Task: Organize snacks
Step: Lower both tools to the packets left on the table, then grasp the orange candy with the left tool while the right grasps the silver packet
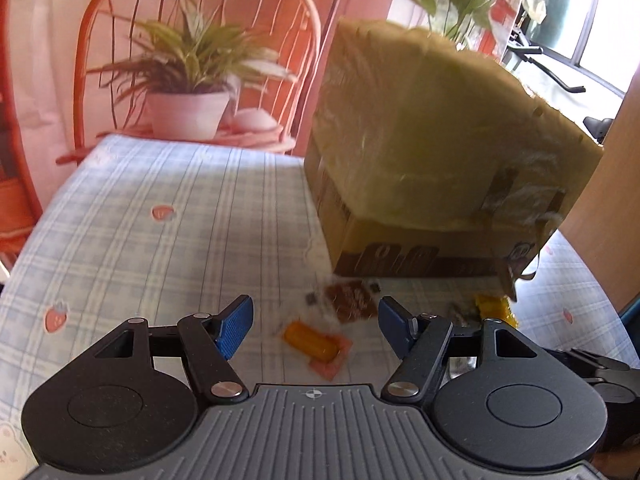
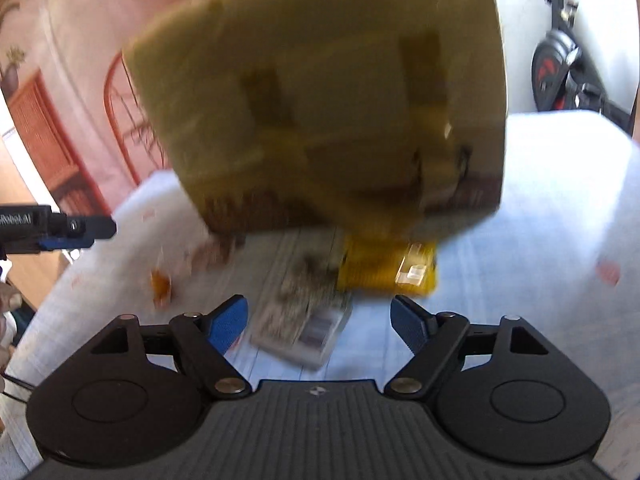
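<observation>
Sitting on the checked table (image 1: pixel 160 200) right by a cardboard box (image 1: pixel 432 140) are the snacks: an orange packet (image 1: pixel 312 342), a yellow pack (image 2: pixel 384 268) and a grey one (image 2: pixel 304 320). Left hand-held gripper (image 1: pixel 316 324) and right hand-held gripper (image 2: pixel 320 320) both gape apart, gripping nothing.

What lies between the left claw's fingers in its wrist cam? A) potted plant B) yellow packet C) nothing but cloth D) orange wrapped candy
D: the orange wrapped candy lies on the checked tablecloth in the gap of the left claw, whose jaws stand apart and untouched by it.
</observation>
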{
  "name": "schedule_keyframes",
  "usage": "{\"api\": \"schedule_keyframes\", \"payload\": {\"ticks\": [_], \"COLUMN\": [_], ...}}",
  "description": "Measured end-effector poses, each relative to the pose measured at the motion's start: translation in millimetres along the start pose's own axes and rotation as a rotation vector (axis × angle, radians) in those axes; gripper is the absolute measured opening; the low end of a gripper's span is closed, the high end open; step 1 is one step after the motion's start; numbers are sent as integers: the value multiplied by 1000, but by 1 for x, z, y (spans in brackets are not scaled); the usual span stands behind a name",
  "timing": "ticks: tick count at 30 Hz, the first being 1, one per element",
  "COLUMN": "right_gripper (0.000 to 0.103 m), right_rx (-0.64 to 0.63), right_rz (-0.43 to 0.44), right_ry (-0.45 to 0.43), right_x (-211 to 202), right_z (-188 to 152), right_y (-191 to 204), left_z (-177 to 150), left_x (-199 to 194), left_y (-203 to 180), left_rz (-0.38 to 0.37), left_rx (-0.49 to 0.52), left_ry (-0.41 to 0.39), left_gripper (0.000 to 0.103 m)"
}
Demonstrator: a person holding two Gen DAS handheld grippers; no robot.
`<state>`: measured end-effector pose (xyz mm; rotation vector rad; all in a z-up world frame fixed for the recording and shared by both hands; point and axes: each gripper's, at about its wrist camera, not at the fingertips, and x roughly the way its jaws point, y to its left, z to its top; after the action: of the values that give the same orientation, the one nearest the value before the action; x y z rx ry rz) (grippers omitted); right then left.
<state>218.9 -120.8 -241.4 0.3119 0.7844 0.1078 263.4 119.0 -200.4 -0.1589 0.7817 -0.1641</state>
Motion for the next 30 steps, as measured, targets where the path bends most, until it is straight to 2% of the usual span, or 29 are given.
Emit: {"api": "schedule_keyframes", "payload": {"ticks": [3,15,17,19,25,30], "right_gripper": [81,81,75,62,60,60], "right_rx": [-6,-151,-193,-243,-254,-246], "right_rz": [-10,-90,-112,-132,-104,-90], "right_ry": [30,30,25,14,-8,-26], "right_x": [13,46,48,48,35,29], "right_z": [-3,10,9,6,-3,-7], "right_y": [4,30,33,35,26,23], "left_z": [-7,-25,-27,-30,-32,-24], "left_x": [1,12,14,17,30,44], "left_y": [5,17,17,15,9,6], "left_rz": [3,-4,-11,-17,-19,12], "left_rx": [-14,-90,-109,-130,-197,-266], "left_ry": [12,68,81,97,122,115], "left_gripper": [71,71,71,71,70,70]}}
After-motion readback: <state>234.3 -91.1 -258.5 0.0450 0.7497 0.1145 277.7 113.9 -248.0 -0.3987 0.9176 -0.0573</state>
